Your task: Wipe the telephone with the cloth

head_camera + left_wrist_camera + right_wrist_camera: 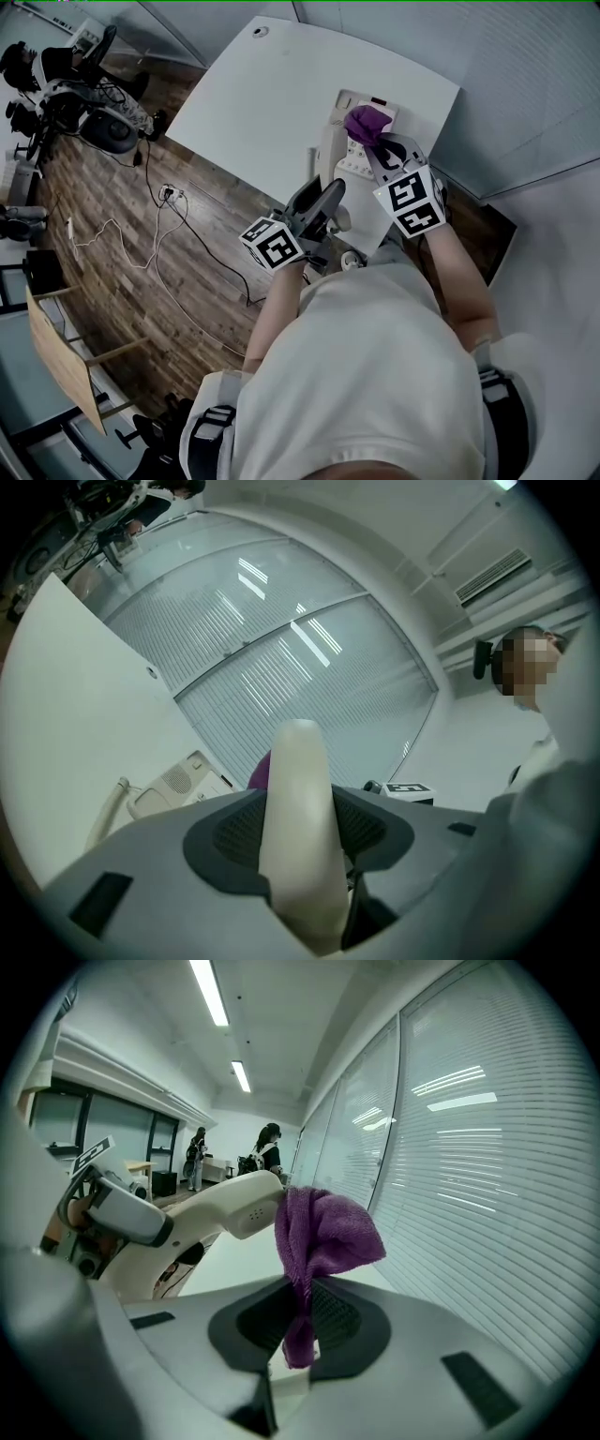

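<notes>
The cream telephone base (356, 155) sits at the near right of the white table (272, 103); it also shows in the left gripper view (173, 785). My left gripper (321, 204) (300, 829) is shut on the cream handset (330, 155) (298, 799), lifted off the base and held upright between the jaws. My right gripper (382, 152) (300, 1321) is shut on the purple cloth (367, 122) (323, 1237), which bunches above the jaws. The cloth touches the end of the handset (225, 1208). The left gripper (112, 1208) shows at the left of the right gripper view.
Window blinds (487, 1147) run close along the table's far and right sides. Cables (169, 225) trail over the wood floor on the left, near camera gear (84, 103) and a wooden chair (61, 356). Two people (230, 1157) stand far off in the room.
</notes>
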Demonstrator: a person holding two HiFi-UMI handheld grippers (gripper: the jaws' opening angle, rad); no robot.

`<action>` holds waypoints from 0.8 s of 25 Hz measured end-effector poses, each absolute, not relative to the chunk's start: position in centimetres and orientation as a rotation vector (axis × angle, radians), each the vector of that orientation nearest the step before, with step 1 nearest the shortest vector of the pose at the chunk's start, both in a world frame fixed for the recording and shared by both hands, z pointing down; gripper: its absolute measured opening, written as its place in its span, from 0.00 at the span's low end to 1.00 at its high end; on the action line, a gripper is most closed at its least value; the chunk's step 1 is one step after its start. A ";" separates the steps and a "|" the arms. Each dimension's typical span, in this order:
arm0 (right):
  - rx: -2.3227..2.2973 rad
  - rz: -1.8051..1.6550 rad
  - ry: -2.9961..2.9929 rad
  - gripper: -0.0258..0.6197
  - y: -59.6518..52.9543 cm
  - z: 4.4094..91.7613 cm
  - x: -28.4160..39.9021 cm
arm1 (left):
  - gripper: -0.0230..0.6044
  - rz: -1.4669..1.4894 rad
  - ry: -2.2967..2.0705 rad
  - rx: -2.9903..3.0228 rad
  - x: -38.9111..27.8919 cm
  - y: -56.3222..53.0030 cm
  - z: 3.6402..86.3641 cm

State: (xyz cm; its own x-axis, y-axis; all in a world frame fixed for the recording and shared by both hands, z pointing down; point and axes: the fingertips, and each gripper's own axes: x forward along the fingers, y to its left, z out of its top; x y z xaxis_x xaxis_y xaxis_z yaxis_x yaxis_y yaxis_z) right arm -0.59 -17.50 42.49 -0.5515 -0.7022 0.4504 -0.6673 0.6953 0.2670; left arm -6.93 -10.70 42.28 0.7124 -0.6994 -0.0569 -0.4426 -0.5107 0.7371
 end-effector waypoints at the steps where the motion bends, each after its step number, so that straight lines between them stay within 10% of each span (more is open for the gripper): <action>1: 1.040 -0.098 -2.377 0.11 -17.2 42.4 -0.9 | 0.40 -0.464 -0.857 2.188 -7.0 -10.5 42.3; 20: 0.825 -0.338 -2.370 0.11 -12.7 42.4 -4.7 | 0.40 -0.577 -0.842 2.129 -8.3 -10.2 41.6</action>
State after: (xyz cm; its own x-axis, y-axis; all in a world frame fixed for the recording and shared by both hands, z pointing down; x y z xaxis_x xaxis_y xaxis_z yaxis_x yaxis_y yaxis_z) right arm -4.72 -12.74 42.40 -0.6270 -0.6315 0.4561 -0.4787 0.7742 0.4140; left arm -8.30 -10.17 41.61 0.6805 -0.7219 -0.1257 -0.3779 -0.4927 0.7839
